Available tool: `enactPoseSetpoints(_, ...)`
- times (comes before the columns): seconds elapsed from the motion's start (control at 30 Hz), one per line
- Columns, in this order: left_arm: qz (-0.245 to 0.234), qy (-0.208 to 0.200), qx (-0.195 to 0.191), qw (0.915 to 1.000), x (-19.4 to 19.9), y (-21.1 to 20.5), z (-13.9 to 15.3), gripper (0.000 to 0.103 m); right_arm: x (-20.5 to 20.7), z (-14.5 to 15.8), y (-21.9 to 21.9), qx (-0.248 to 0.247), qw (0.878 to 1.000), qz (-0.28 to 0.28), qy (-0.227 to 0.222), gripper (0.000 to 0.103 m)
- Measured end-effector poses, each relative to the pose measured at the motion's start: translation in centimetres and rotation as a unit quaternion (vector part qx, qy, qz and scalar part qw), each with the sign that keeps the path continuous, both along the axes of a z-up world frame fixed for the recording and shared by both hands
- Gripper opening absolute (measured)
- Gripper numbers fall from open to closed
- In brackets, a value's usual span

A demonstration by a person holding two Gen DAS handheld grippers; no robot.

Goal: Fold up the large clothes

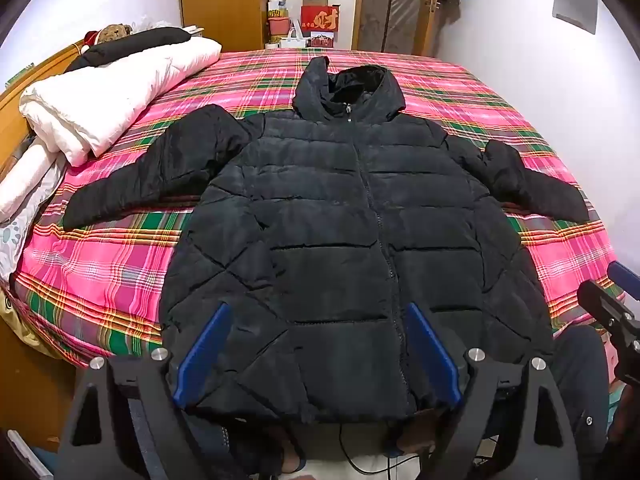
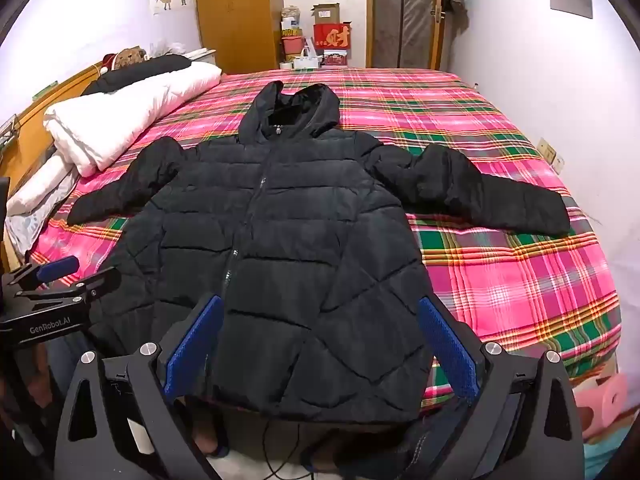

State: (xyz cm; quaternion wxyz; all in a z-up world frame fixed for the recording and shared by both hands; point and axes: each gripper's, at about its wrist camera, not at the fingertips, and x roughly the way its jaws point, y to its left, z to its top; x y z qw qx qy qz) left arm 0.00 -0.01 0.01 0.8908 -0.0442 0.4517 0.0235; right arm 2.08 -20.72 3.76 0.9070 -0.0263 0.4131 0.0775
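A black hooded puffer jacket (image 1: 340,232) lies flat, front up and zipped, on the bed with both sleeves spread out; it also shows in the right wrist view (image 2: 288,248). My left gripper (image 1: 318,312) is open and empty, held above the jacket's hem left of the zip. My right gripper (image 2: 320,304) is open and empty, above the hem on the right half. The right gripper shows at the edge of the left wrist view (image 1: 612,300); the left gripper shows at the left of the right wrist view (image 2: 56,276).
The bed has a pink plaid sheet (image 1: 100,264) (image 2: 520,272). A folded white quilt (image 1: 112,92) and pillows lie at the left. A wooden headboard (image 1: 24,80) is at the left. Boxes (image 1: 316,20) and a wardrobe (image 1: 220,0) stand beyond the bed's far side.
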Motion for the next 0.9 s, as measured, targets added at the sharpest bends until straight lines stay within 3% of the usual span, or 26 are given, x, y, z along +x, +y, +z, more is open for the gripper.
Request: enactPoseSetpoints(0.9, -0.002, 0.003, 0.003, 1.0000, -0.4, -0.1, -0.2, 0.090, 0.0, -1.2, 0.9, -0.004, 1.000, 0.009, 0.017, 0.098)
